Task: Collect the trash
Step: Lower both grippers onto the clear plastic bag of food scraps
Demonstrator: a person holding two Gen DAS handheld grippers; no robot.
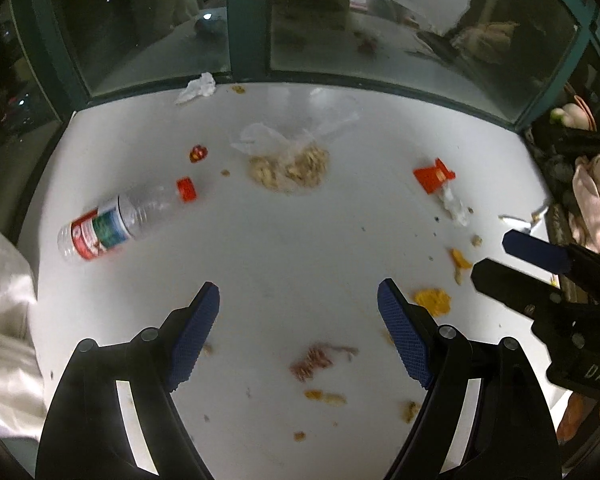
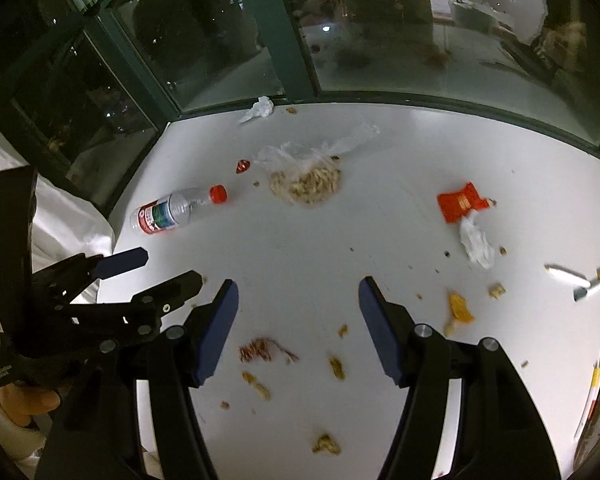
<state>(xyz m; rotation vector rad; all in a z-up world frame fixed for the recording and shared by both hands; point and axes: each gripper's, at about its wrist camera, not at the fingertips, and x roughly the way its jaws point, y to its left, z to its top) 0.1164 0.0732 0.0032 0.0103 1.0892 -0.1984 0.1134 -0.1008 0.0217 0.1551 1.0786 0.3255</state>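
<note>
Trash lies scattered on a white tabletop [image 1: 300, 240] by a window. A clear plastic bottle [image 1: 112, 226] [image 2: 172, 210] with a red cap lies on its side at the left. A clear plastic bag [image 1: 292, 136] [image 2: 312, 148] rests against a heap of food scraps [image 1: 290, 168] [image 2: 306, 186]. A red wrapper [image 1: 434, 176] [image 2: 460, 202] and crumpled tissue [image 1: 456, 206] [image 2: 478, 244] lie at the right. My left gripper [image 1: 298, 300] [image 2: 172, 266] hangs open above bare table, holding nothing. My right gripper [image 2: 298, 294] [image 1: 490, 254] is open and holds nothing too.
Another crumpled tissue [image 1: 198, 87] [image 2: 258, 109] sits at the window frame. Orange peel bits [image 1: 432, 300] [image 2: 460, 308] and crumbs dot the near table. White cloth [image 1: 4, 320] drapes at the left edge. Pens [image 2: 576, 278] lie far right, beside a cluttered dark shelf [image 1: 580, 184].
</note>
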